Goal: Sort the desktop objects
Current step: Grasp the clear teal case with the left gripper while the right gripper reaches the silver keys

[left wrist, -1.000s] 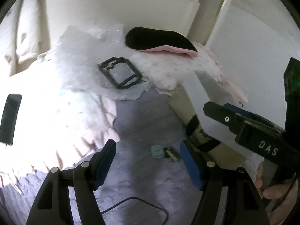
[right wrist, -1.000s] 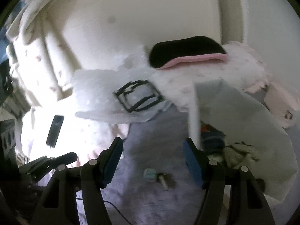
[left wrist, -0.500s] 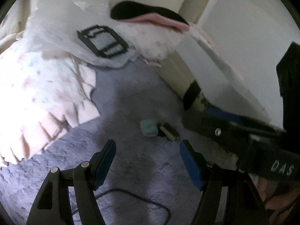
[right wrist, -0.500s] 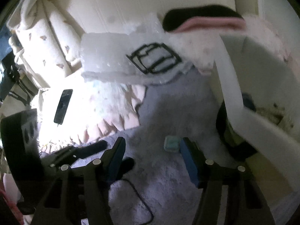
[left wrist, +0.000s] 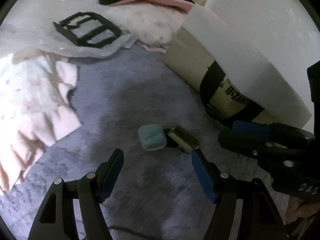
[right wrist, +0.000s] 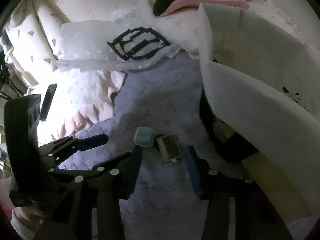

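Note:
A small pale teal box (left wrist: 152, 137) lies on the purple-grey carpet, touching a small brass-coloured metal object (left wrist: 183, 139) on its right. Both also show in the right wrist view: the teal box (right wrist: 144, 136) and the metal object (right wrist: 168, 147). My left gripper (left wrist: 157, 164) is open and empty, low over the carpet just short of the two objects. My right gripper (right wrist: 163, 160) is open and empty, its jaws straddling the metal object from the near side. The right gripper's fingers (left wrist: 260, 138) enter the left wrist view from the right.
A cream box with a white foam liner (right wrist: 250, 92) stands at the right, with items inside. Pink-white ruffled bedding (left wrist: 30, 100) lies at the left, with a black phone (right wrist: 48, 102) on it. A clear plastic sheet with a black frame (left wrist: 88, 30) lies behind.
Both grippers have moved down and forward toward the teal box and the metal object, which now look larger and closer. Both stayed open.

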`<state>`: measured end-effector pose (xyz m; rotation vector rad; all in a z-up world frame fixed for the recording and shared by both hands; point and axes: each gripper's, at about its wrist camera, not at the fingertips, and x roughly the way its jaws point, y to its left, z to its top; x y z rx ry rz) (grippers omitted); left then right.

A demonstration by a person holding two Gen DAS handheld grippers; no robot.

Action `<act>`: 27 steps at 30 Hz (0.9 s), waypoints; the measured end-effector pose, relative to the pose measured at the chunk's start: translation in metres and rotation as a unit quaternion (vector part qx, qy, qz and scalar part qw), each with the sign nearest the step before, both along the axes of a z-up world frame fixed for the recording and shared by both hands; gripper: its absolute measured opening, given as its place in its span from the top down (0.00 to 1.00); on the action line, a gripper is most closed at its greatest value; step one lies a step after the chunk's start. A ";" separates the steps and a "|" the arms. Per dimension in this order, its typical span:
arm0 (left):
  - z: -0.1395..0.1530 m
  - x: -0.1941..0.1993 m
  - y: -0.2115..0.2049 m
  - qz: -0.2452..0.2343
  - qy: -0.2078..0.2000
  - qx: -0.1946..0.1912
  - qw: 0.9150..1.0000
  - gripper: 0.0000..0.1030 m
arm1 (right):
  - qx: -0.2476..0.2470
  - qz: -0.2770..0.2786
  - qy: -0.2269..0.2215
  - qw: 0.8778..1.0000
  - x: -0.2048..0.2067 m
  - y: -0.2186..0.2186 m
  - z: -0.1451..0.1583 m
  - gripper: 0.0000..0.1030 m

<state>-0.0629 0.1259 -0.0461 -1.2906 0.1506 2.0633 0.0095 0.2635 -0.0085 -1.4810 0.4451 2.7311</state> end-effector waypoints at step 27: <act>-0.028 -0.023 0.032 0.014 0.050 -0.075 0.996 0.78 | -0.075 -0.015 -0.023 0.997 0.005 0.025 -0.018 0.57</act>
